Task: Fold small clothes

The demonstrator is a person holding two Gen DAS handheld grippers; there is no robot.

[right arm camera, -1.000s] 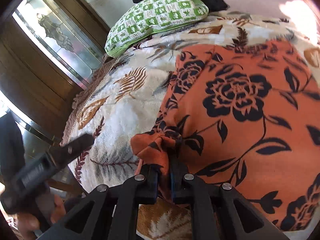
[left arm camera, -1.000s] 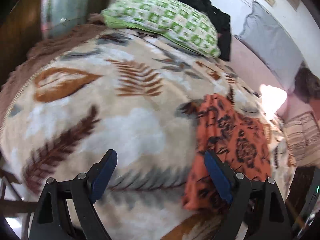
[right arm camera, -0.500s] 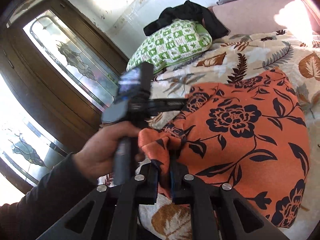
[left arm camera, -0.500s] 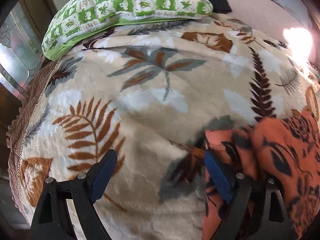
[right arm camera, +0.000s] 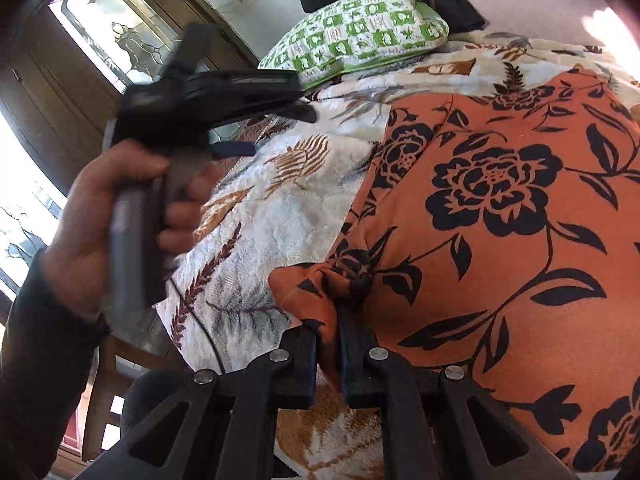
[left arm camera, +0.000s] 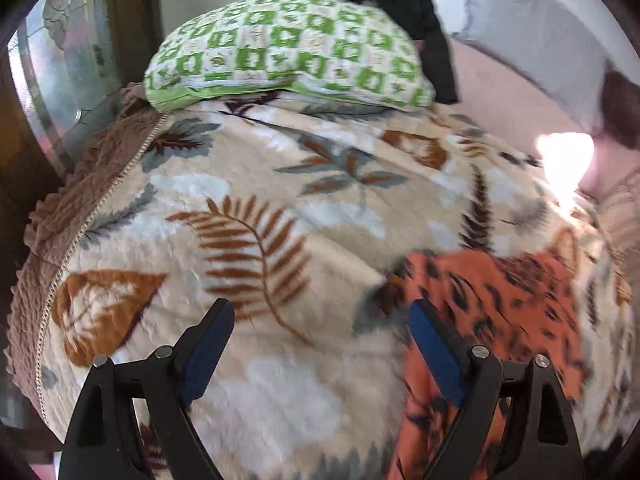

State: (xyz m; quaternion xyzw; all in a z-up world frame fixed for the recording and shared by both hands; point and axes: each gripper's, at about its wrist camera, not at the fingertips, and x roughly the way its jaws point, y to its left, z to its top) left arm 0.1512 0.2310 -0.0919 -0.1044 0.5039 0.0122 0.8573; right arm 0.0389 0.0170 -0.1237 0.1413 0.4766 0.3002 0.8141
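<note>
An orange cloth with a black flower print [right arm camera: 500, 220] lies spread on a leaf-patterned blanket [right arm camera: 288, 208]. My right gripper [right arm camera: 328, 332] is shut on a bunched near-left corner of the cloth. My left gripper [left arm camera: 320, 320] is open and empty, held above the blanket [left arm camera: 280, 208], with the cloth's left edge [left arm camera: 500, 300] just beyond its right finger. In the right wrist view the left gripper [right arm camera: 240, 120] shows in a hand, to the left of the cloth.
A green-and-white checked pillow [left arm camera: 288, 52] lies at the head of the bed with a black garment [left arm camera: 400, 4] on it. A wooden door with patterned glass [right arm camera: 120, 48] stands on the left. The blanket's brown border [left arm camera: 80, 200] runs along the left edge.
My left gripper has pulled back and up from the cloth's edge, staying open. My right gripper has kept its hold on the cloth corner and come lower over the bed.
</note>
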